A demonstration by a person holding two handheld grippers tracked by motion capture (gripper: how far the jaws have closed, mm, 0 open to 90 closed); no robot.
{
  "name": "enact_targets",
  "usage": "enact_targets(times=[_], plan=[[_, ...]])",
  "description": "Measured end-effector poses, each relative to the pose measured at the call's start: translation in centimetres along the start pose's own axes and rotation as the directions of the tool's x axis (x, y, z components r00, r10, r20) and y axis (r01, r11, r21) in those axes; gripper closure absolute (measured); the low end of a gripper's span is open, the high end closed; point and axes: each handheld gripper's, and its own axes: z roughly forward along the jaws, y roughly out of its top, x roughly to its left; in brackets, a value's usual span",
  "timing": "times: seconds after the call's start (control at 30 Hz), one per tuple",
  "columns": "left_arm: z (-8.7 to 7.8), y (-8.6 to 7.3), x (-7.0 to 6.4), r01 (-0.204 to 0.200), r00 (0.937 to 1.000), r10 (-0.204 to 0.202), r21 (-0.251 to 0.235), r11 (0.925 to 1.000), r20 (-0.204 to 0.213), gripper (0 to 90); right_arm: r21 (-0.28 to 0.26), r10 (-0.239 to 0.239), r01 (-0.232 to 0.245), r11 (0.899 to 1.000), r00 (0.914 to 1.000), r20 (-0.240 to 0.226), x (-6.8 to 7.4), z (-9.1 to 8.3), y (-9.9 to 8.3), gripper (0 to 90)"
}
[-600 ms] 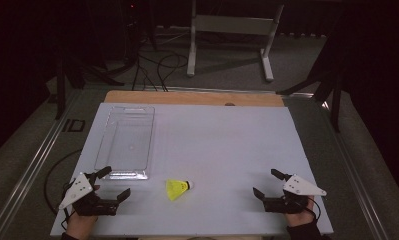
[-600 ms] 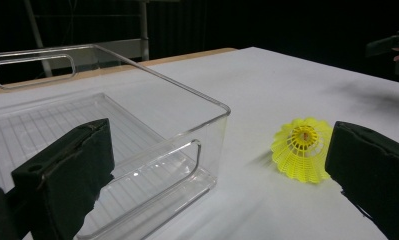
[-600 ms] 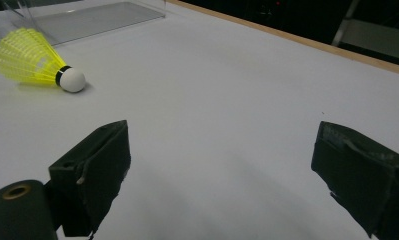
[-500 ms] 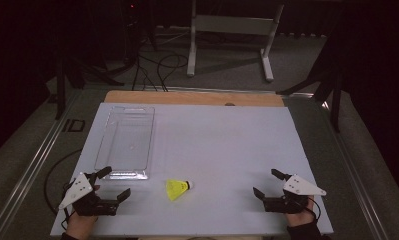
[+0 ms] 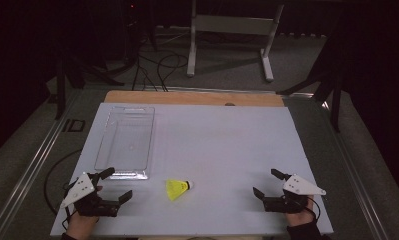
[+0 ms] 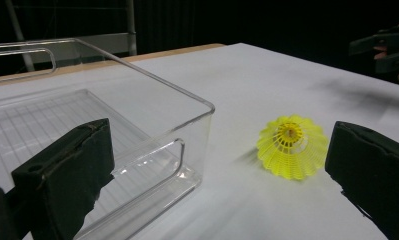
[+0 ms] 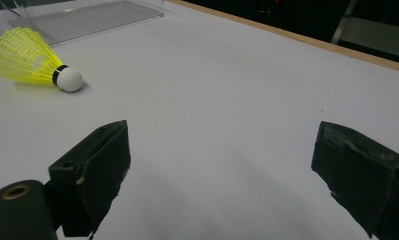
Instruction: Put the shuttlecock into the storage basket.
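White covers the whole surface (image 5: 222, 150), and so far nothing on it looks handled. The clear bin (image 5: 126, 142) sits at the far left, empty as far as I can see. The left tongs (image 5: 114, 186) rest just in front of its near end with jaws wide, gripping nothing; the right tongs (image 5: 268, 183) wait well apart on the other side, equally wide and empty. The yellow shuttlecock (image 5: 177, 188) lies on its side between them, just beside the bin. If it belongs inside, I'd say every step remains.
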Motion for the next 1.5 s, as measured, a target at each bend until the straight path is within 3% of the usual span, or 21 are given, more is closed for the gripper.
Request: enact_targets(times=[0.2,0.33,0.4,0.6,0.77,0.97,1.13,1.33,1.37,1.5], plan=[[-0.1,0.5,0.1,0.008,0.9998,-0.008,0.019,0.9998,0.017,0.3,0.000,0.002,-0.002,1.000,1.0000,-0.004,0.0,0.0,0.0,8.9],[-0.2,1.0,0.0,0.005,0.9988,-0.006,0.037,0.9993,0.048,0.3,0.001,-0.001,0.001,1.000,1.0000,0.001,0.0,0.1,0.0,8.9],[-0.4,1.9,0.1,0.021,0.9955,-0.025,0.038,0.9991,0.091,0.3,0.006,0.006,-0.006,1.000,1.0000,-0.004,0.0,0.1,-0.1,8.9],[-0.9,3.8,0.1,-0.020,0.9911,0.009,0.081,0.9965,0.133,0.3,0.004,0.000,0.000,1.000,1.0000,-0.005,0.1,0.1,0.0,9.0],[-1.0,5.2,-0.2,-0.055,0.9877,0.031,0.155,0.9863,0.153,0.2,-0.014,-0.018,0.019,1.000,0.9998,0.003,0.3,-0.1,0.3,9.0],[-1.1,6.1,-0.6,-0.098,0.9836,0.057,0.241,0.9655,0.171,0.2,-0.016,-0.018,0.018,1.000,0.9998,0.001,0.4,-0.2,0.3,9.0],[-1.1,6.7,-0.9,-0.110,0.9817,0.056,0.301,0.9473,0.182,0.2,-0.016,-0.020,0.020,1.000,0.9998,0.001,0.4,-0.2,0.3,9.0],[-0.9,7.4,-1.4,-0.159,0.9747,0.085,0.373,0.9141,0.206,0.2,-0.011,-0.022,0.022,1.000,0.9998,-0.003,0.4,-0.1,0.3,9.0],[-0.8,7.5,-1.6,-0.174,0.9728,0.096,0.391,0.9035,0.211,0.2,-0.011,-0.022,0.022,1.000,0.9998,-0.003,0.4,-0.1,0.3,9.0],[-0.6,7.7,-1.8,-0.203,0.9672,0.110,0.438,0.8755,0.229,0.2,-0.009,-0.021,0.021,1.000,0.9997,-0.009,0.4,-0.1,0.3,9.0]])
